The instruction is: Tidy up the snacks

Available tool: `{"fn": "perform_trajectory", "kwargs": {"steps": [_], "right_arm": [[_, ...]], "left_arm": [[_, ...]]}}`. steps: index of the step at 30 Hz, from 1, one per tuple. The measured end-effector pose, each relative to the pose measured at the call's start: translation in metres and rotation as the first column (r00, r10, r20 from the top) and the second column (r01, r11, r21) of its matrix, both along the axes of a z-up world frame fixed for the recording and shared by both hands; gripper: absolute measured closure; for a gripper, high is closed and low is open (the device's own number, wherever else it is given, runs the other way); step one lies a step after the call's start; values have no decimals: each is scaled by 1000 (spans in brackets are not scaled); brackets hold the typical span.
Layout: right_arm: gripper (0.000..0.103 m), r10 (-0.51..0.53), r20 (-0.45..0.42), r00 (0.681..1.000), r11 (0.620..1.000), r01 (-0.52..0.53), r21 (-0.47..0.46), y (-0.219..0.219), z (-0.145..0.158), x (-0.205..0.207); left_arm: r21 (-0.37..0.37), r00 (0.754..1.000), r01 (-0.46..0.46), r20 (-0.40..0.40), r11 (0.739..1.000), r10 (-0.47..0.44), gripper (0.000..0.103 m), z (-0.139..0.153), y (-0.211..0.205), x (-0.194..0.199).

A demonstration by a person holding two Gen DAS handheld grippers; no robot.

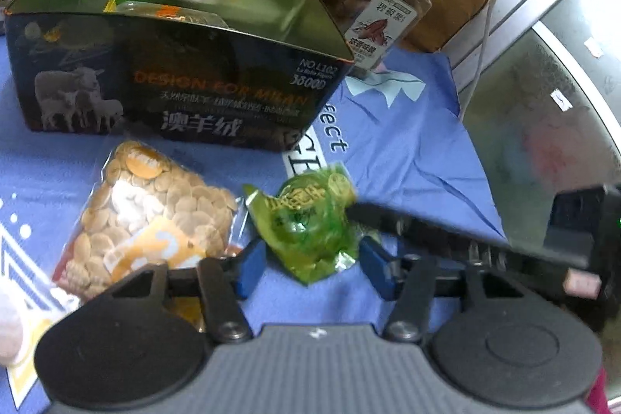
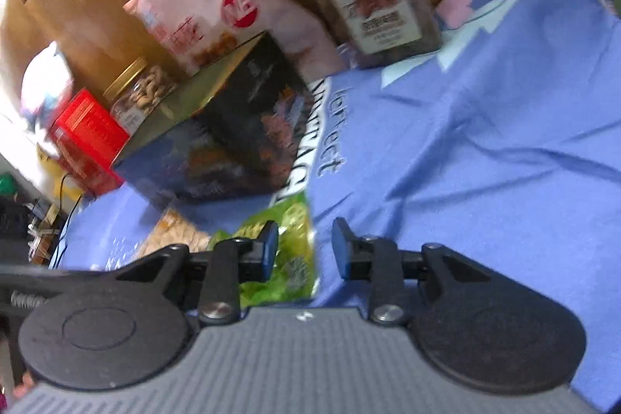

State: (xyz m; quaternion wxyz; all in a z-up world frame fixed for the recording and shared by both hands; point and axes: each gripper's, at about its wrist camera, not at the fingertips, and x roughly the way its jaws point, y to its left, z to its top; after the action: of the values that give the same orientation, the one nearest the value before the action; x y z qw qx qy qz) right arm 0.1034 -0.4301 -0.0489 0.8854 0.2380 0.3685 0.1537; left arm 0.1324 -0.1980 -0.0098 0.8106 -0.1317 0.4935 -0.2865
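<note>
Straddling crinkly green packet (image 1: 310, 224), left gripper (image 1: 310, 264) parted; right gripper (image 2: 304, 251) parted, empty.

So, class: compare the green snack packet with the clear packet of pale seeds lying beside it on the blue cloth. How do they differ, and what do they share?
The green snack packet is tinted green and crinkled; the seed packet is clear, showing flat pale seeds, with an orange label. The green packet lies between the left gripper fingers; the seed packet lies outside them. The seed packet looks larger. Both lie on the blue cloth before the dark tin.
</note>
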Motion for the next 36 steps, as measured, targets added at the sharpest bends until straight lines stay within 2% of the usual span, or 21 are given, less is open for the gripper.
{"fn": "perform_trajectory", "kwargs": {"steps": [2, 3, 6, 10, 11, 13, 16, 20, 22, 25, 28, 30, 32, 33, 35, 36], "right_arm": [[93, 19, -26, 999, 1000, -19, 21, 3, -3, -8], [97, 23, -24, 999, 1000, -22, 19, 4, -5, -15], [97, 20, -23, 1000, 999, -19, 29, 2, -4, -36], [100, 29, -14, 999, 999, -29, -16, 11, 11, -63], [100, 45, -5, 999, 999, -45, -8, 14, 17, -67], [100, 45, 28, 999, 997, -43, -66, 25, 38, -75], [100, 58, 95, 994, 993, -47, -112, 36, 73, -72], [100, 99, 200, 975, 983, -64, -174, 56, 114, -49], [100, 117, 223, 968, 980, -76, -184, 66, 125, -34], [96, 141, 210, 967, 980, -107, -165, 65, 117, -22], [95, 123, 131, 984, 989, -111, -95, 54, 90, -28], [90, 89, 89, 992, 995, -83, -63, 42, 68, -44], [89, 21, 31, 999, 1000, -21, 1, 27, 47, -62], [89, -17, -6, 1000, 999, 17, 46, 17, 35, -71], [89, -79, -58, 995, 990, 85, 108, 2, 16, -86], [89, -105, -81, 991, 984, 116, 132, -6, 7, -91]], "left_arm": [[16, 1000, 0, 9, 1000, 0, 79, -2, -1, 3], [-2, 1000, 5, -11, 1000, -6, 79, -3, 0, 4], [-35, 998, 52, -40, 998, -53, 82, -4, 1, -4], [-55, 988, 156, -3, 986, -156, 88, 14, -6, -34], [-51, 985, 170, 27, 984, -168, 90, 23, -5, -41], [-60, 979, 192, 80, 980, -187, 89, 43, 1, -45], [-115, 975, 196, 130, 974, -181, 91, 74, 16, -39], [-82, 959, 142, 258, 986, -117, 91, 116, 34, -22], [-73, 964, 110, 253, 991, -88, 91, 123, 44, -6], [-17, 975, 98, 202, 995, -92, 91, 109, 50, 3], [31, 978, 158, 136, 987, -161, 87, 78, 44, 0], [52, 972, 211, 93, 976, -215, 84, 59, 35, -1], [80, 965, 253, 49, 964, -257, 67, 40, 19, 0], [96, 961, 270, 40, 958, -275, 62, 34, 11, 0], [140, 956, 276, 62, 951, -287, 46, 27, -1, 2], [162, 954, 270, 92, 949, -287, 43, 24, -8, 2]]}}
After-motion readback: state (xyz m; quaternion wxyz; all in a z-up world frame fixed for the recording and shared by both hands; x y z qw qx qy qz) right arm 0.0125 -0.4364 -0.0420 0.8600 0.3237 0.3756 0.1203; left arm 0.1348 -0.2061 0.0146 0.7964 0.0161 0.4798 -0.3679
